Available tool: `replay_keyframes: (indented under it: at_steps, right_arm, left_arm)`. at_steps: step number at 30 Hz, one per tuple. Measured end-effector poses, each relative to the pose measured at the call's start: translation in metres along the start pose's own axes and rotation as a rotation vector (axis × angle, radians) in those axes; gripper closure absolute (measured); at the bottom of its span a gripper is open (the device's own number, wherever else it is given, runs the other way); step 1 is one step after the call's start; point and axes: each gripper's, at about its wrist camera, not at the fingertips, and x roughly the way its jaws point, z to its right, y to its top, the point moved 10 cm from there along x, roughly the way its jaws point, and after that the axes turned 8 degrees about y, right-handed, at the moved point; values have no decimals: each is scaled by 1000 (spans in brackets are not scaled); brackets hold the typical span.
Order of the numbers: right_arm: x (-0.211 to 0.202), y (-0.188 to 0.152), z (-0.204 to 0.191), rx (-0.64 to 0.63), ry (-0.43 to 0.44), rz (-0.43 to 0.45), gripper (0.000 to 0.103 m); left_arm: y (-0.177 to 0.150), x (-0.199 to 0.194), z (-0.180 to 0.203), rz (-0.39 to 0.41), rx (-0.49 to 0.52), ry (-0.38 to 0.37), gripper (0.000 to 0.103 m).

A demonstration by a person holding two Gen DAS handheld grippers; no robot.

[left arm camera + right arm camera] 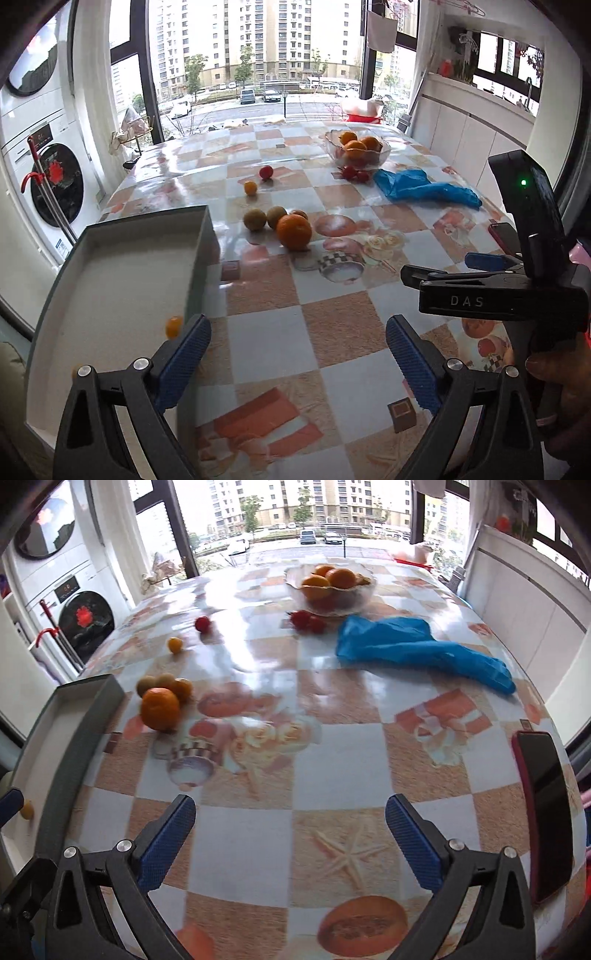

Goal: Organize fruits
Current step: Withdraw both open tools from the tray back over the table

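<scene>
A: Both jaws spread, empty; left gripper [298, 345] over worktop [332, 325], right gripper [290, 827] too.

B: Small kumquat [173, 326] in tray [110, 280], nine o'clock; navel orange [294, 232] waits at twelve.

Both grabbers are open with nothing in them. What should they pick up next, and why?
Probably reach the left hand-held gripper toward the big orange: it sits loose on the table beside the grey tray, which holds only one small yellow fruit.
</scene>
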Motion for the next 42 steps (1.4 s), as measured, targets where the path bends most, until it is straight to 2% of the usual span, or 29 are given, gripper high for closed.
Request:
replay_keyframes:
  at_steps: [3,5,10,13,42]
  right_arm:
    - [0,-4,31,-11,-90,22,0]
    - [-1,-3,34,-8,-71,38,0]
    - [-5,-9,34,-24,-86,50,0]
    - [-5,-9,34,-24,-85,49,0]
    - [-7,-10,35,-25,-86,49,0]
  left_arm:
    - [-8,28,19,-25,27,71,7]
    - [-12,43,23,-50,14,91,7]
    - [-17,60,20,-90,-31,85,6]
    - [-19,67,18,-108,-85,60,1]
    - [-20,67,20,-101,-84,71,0]
